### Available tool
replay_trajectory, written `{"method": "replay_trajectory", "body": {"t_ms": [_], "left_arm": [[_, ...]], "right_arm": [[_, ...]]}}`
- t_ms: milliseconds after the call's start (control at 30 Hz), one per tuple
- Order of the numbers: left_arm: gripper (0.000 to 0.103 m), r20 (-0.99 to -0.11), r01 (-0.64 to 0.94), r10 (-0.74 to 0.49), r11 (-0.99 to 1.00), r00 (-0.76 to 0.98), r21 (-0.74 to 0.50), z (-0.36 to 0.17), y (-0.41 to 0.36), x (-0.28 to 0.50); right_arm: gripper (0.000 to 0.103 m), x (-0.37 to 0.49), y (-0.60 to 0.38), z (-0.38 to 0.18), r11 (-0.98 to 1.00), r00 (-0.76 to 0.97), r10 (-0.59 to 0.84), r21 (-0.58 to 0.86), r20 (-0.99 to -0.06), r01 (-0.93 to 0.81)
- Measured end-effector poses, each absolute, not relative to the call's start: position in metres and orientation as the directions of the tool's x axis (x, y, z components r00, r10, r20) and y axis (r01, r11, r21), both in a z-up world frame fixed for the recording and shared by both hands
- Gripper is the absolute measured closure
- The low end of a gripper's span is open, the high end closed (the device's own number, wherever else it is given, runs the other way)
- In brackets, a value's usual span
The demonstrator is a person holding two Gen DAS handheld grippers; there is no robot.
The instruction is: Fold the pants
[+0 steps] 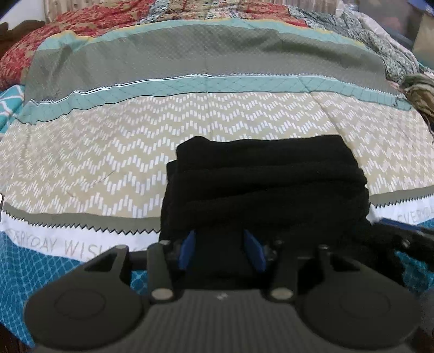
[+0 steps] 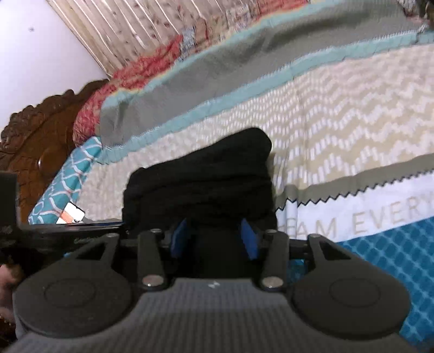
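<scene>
Black pants point(image 1: 265, 184) are seen folded in a stack on striped bedspread point(image 1: 108, 168); L gripper point(image 1: 222, 251) & R gripper point(image 2: 214, 239) fingers are parted, near edge between them, grip can't be told

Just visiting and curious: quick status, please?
Left gripper and right gripper both open at near edge of black pants. Pants folded on quilt. Nothing in the way.

striped quilt point(image 1: 217, 114) spread on bed | red floral cover point(image 1: 81, 24) behind | carved wooden headboard point(image 2: 40, 127)
</scene>
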State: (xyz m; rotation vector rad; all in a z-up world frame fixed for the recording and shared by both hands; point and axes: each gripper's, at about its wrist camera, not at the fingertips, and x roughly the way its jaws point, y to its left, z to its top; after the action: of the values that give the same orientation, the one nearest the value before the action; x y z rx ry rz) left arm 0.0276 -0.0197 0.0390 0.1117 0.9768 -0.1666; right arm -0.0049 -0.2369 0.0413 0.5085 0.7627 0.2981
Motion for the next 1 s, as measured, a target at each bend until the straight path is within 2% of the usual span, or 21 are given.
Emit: {"method": "replay_trajectory", "body": {"t_ms": [67, 367, 467, 567, 733, 800, 1000], "left_arm": [[0.050, -0.823, 0.179, -0.075, 0.983, 0.563, 0.032, 0.041, -0.022, 0.023], [0.045, -0.818, 0.130, -0.060, 0.991, 0.572, 0.019, 0.042, -0.009, 0.015], [0.044, -0.822, 0.118, -0.058, 0.993, 0.567, 0.011, 0.039, -0.005, 0.014], [0.039, -0.824, 0.116, -0.055, 0.993, 0.564, 0.014, 0.034, -0.005, 0.014], [0.033, -0.821, 0.105, -0.050, 0.994, 0.569, 0.012, 0.031, -0.003, 0.012], [0.029, -0.821, 0.096, -0.045, 0.995, 0.569, 0.012, 0.030, -0.001, 0.012], [0.028, -0.819, 0.088, -0.048, 0.996, 0.572, 0.003, 0.030, 0.000, 0.009]], "right_arm": [[0.048, -0.017, -0.237, 0.043, 0.849, 0.697, 0.425, 0.521, -0.578, -0.087], [0.046, -0.022, -0.217, 0.037, 0.852, 0.710, 0.411, 0.518, -0.572, -0.075], [0.042, -0.019, -0.207, 0.031, 0.855, 0.688, 0.409, 0.516, -0.600, -0.058], [0.031, -0.013, -0.202, 0.017, 0.859, 0.641, 0.390, 0.512, -0.661, 0.005], [0.016, -0.013, -0.213, 0.007, 0.832, 0.620, 0.396, 0.550, -0.677, 0.069], [0.016, -0.013, -0.215, 0.003, 0.820, 0.608, 0.410, 0.567, -0.680, 0.082], [0.016, -0.016, -0.213, 0.007, 0.826, 0.603, 0.403, 0.557, -0.688, 0.084]]}}
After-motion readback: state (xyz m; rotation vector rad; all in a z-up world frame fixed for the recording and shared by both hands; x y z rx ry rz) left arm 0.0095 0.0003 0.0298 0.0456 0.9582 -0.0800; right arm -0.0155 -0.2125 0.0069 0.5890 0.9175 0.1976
